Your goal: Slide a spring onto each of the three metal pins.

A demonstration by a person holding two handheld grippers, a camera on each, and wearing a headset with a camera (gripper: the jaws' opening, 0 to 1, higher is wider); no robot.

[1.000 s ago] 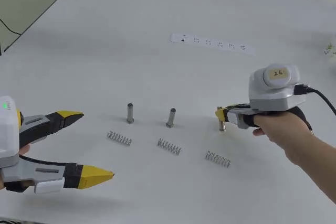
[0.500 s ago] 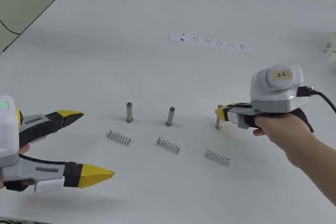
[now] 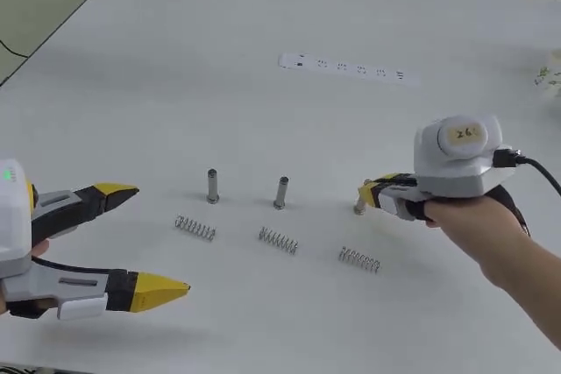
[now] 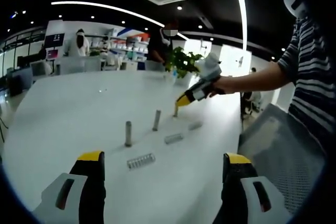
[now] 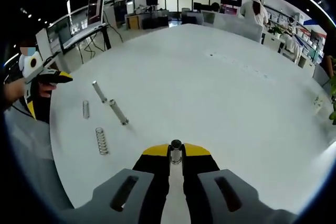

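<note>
Three short metal pins are on the white table: the left pin point(image 3: 212, 186) and the middle pin point(image 3: 280, 192) stand upright. The right pin point(image 3: 360, 207) is pinched between the yellow tips of my right gripper point(image 3: 372, 192), and its top point(image 5: 176, 145) shows between the jaws of that right gripper point(image 5: 176, 150). A spring lies in front of each pin: the left spring point(image 3: 194, 228), the middle spring point(image 3: 278, 240) and the right spring point(image 3: 358, 259). My left gripper point(image 3: 145, 238) hovers wide open at the near left, short of the left spring point(image 4: 140, 161).
A white power strip point(image 3: 346, 70) lies flat on the far part of the table point(image 3: 175, 59). The table's near edge runs just below my left gripper. People and desks stand well beyond the table.
My right gripper has eased slightly left at the right pin. The left gripper has stayed put, open. The head camera has shifted a little.
</note>
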